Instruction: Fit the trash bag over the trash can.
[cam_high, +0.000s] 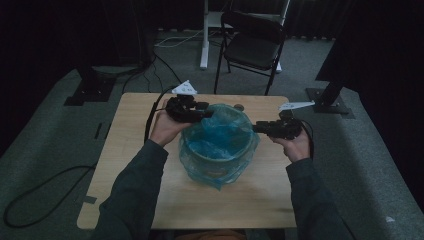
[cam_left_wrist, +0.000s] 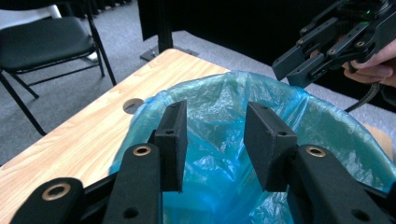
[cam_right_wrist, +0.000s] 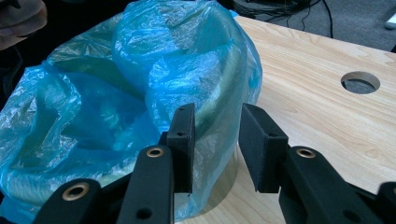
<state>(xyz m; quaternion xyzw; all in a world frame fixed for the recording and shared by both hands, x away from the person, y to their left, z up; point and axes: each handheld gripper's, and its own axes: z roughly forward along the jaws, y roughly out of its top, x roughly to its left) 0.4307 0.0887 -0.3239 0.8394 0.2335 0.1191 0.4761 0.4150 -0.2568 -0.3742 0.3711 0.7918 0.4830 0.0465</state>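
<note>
From the high view, a small round bin (cam_high: 216, 160) stands in the middle of the wooden tabletop (cam_high: 135, 150), and a blue plastic bag (cam_high: 220, 135) is pulled over its rim like a liner. My left gripper (cam_high: 205, 114) sits at the far left edge of the bag. My right gripper (cam_high: 257, 128) sits at the right edge. An empty black chair (cam_high: 252, 42) stands far back on the floor.

In the left gripper view, my two black fingers (cam_left_wrist: 172, 140) stand apart over the bag's near rim (cam_left_wrist: 210, 93). Nothing is pinched between them. My other gripper (cam_left_wrist: 299, 70) hangs at the far side, held by my hand (cam_left_wrist: 373, 60). There is a round hole (cam_left_wrist: 133, 105) in the tabletop to the left.

In the right gripper view, my fingers (cam_right_wrist: 184, 140) are spread open too. The blue bag (cam_right_wrist: 140, 84) bulges just in front of them, and the left finger is right against the crinkly plastic, but they do not squeeze it.

What could go wrong? I think the bag is thin and slippery. If I close on a tiny bit only, it may slide out or tear. If I tug on one side, the light bin could tip or scoot across the tabletop. The loose plastic could also slip off the rim and fall inside.
</note>
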